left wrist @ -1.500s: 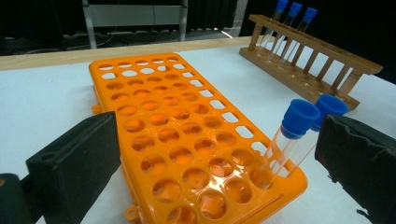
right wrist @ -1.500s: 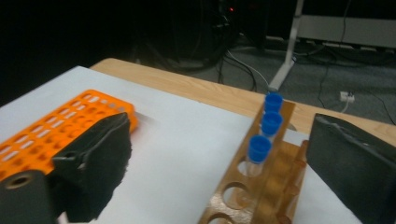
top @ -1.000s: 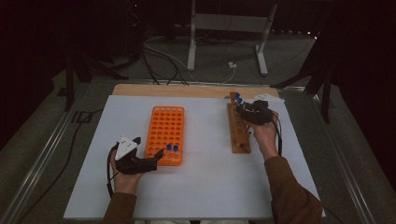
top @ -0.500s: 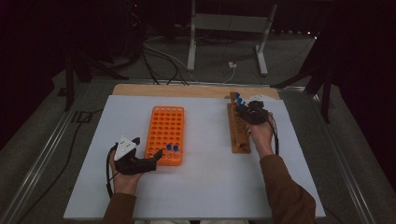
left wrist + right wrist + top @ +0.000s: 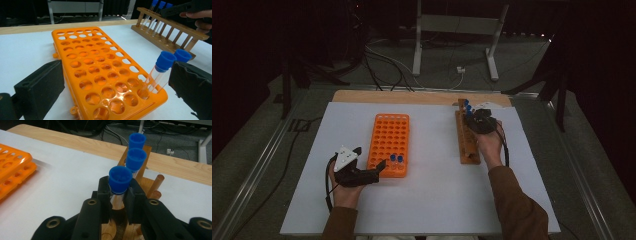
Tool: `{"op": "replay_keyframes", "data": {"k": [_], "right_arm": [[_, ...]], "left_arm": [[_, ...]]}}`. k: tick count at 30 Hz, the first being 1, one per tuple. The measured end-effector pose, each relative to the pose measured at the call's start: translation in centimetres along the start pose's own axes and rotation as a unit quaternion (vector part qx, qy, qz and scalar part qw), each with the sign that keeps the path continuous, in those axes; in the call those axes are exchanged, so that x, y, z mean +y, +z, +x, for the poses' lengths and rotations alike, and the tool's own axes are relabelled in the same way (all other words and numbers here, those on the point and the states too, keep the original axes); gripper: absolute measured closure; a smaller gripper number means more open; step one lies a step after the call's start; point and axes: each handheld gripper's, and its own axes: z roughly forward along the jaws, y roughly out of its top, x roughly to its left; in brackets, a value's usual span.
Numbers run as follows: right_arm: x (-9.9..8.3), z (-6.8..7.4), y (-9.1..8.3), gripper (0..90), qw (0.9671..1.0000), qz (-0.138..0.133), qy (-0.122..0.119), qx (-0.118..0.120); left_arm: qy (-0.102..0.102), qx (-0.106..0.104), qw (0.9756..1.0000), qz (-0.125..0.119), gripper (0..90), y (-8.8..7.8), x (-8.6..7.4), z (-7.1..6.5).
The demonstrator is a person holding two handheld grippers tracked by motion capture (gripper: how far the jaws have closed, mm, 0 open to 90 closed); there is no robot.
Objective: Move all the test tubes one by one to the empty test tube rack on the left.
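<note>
Table [image 5: 432, 200]: white top with a bare wooden strip along the far edge; carries both racks.

Orange rack [image 5: 390, 142]: plastic, many round holes, lying left of centre with its long side running away from the person. Two blue-capped tubes [image 5: 163, 66] stand in its near right corner, leaning a little.

Wooden rack [image 5: 468, 142]: a narrow rail on pegs, right of centre, well apart from the orange rack and roughly parallel to it. Three blue-capped tubes stand in a row at its far end.

Left tongs [image 5: 373, 175]: resting at the near end of the orange rack, jaws wide apart on either side of that end, nothing pressed between them. The two tubes there stand just inside one jaw.

Right tongs [image 5: 119, 195]: over the far end of the wooden rack, jaws having just closed, now pinching the nearest tube [image 5: 120, 178] of the three just under its blue cap.

Key relation: the gripped tube stands upright in its hole, long axis vertical, so the likely next move is a straight lift before any sideways travel. The orange rack's open holes lie to the left, nearer the left hand.
</note>
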Motion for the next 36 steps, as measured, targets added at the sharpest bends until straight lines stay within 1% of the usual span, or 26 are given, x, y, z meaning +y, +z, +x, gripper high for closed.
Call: {"op": "replay_keyframes", "data": {"k": [5, 13, 20, 27, 36], "right_arm": [[0.0, 0.0, -0.2, 76.8, 1.0, -0.003, 0.0, -0.001], [0.6, 0.1, -1.1, 76.9, 0.9998, -0.018, -0.002, 0.0], [1.4, 0.2, -2.4, 76.9, 0.9995, -0.031, -0.005, -0.001], [2.5, 0.4, -3.8, 76.9, 0.9988, -0.046, -0.017, -0.001], [3.0, 0.4, -5.3, 76.9, 0.9978, -0.064, -0.015, 0.004]], "left_arm": [[-0.001, 0.0, 1.0, 0.0, 1.3, 0.0, 0.0, 0.0], [-0.002, 0.001, 1.0, 0.0, 1.2, 0.0, 0.0, 0.1], [-0.002, 0.002, 1.0, 0.001, 1.2, 0.0, 0.0, 0.1], [0.0, 0.003, 1.0, 0.0, 1.2, 0.0, 0.1, 0.2], [-0.001, 0.005, 1.0, -0.004, 1.2, -0.2, 0.4, 0.3]]}}
